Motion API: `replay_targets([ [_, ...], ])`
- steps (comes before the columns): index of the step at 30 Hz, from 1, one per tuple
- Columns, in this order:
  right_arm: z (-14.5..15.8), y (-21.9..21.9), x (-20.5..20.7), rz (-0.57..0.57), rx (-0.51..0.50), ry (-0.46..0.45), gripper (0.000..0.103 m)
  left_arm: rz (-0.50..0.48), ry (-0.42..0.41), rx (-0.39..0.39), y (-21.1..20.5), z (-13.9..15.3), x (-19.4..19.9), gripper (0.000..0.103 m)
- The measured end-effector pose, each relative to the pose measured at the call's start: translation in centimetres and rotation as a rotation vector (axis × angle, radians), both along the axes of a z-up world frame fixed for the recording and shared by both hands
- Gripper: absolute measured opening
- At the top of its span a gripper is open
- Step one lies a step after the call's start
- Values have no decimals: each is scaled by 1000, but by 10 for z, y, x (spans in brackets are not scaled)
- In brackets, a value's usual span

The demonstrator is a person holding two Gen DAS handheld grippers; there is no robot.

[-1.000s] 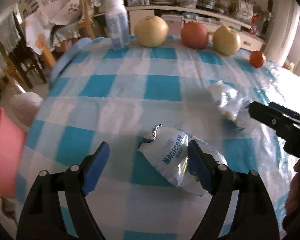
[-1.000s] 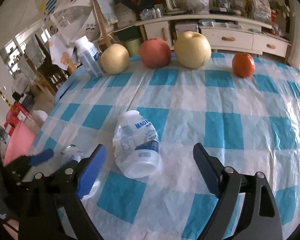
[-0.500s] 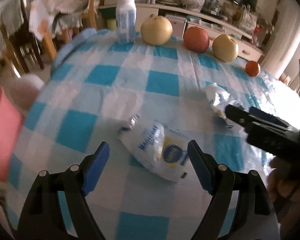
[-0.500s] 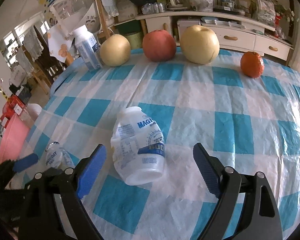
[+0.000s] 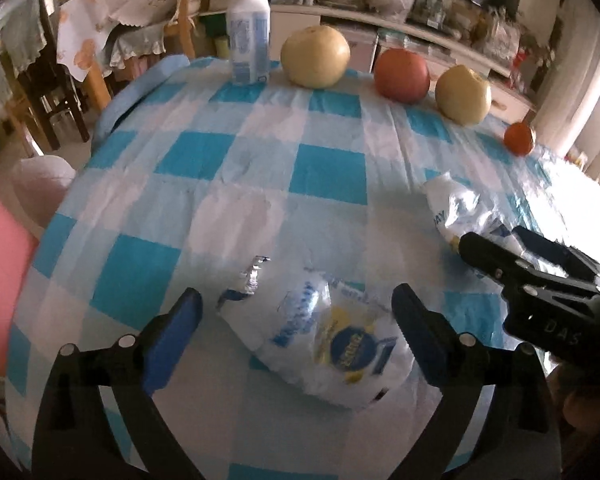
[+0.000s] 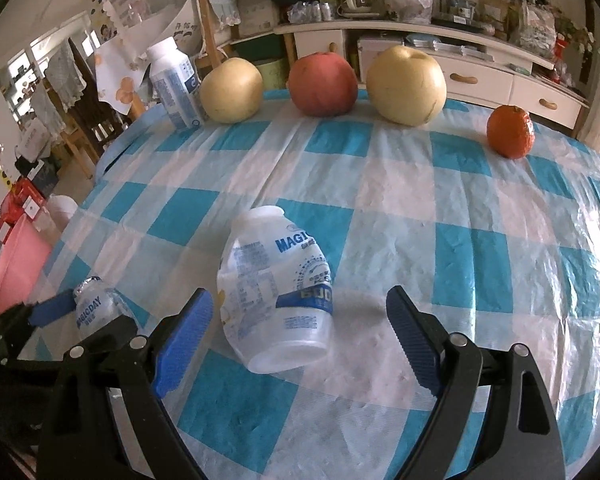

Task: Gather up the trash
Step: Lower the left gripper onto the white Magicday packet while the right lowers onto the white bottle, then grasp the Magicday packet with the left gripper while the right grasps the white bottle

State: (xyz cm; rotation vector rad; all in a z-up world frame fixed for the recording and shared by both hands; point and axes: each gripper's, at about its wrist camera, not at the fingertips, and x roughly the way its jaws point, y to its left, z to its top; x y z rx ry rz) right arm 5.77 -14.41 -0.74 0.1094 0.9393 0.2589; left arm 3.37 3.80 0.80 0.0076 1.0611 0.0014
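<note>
A crumpled clear milk bottle with a torn foil lid lies on its side on the blue-and-white checked tablecloth. It sits between the jaws of my left gripper, which are opening, and the pads do not press on it. A second empty bottle, white with blue print, lies between the wide-open jaws of my right gripper, untouched. The right wrist view also shows the left gripper around the foil-lidded bottle. In the left wrist view the right gripper reaches over the second bottle.
Along the table's far edge stand an upright white bottle, two pears, a red apple and an orange. Off the table's left edge stand a pink bin and a white bucket.
The left jaws have spread wider and the foil-lidded bottle has turned between them. The right gripper has edged a little closer to its bottle, jaws unchanged.
</note>
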Motion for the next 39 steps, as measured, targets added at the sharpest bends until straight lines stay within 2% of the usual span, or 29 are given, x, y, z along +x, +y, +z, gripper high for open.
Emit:
replay_targets([
  [1,-1,0,1,0,1,3,88,-18,20,13,-3,-4,0,96],
  [2,-1,0,1,0,3,6,88,-40,12,57,-8,-6,-1,97],
  [8,-3,1,2,2,4,4,88,-51,-3,36,-2,-8,-2,94],
  [10,-3,2,2,4,4,6,88,-43,-18,36,2,-6,-3,80],
  [14,-2,6,1,24,-8,0,87,-27,-36,4,9,0,-5,71],
  [21,-2,17,-3,37,-100,-28,59,-45,-47,-24,15,3,-10,62],
  [22,-2,17,-3,38,-104,-29,58,-48,-48,-31,16,3,-11,62],
  [29,0,16,-5,49,-87,-35,57,-64,-52,-72,26,7,-17,57],
  [39,16,16,-21,54,-42,-74,57,-71,-51,-143,42,10,-22,56],
])
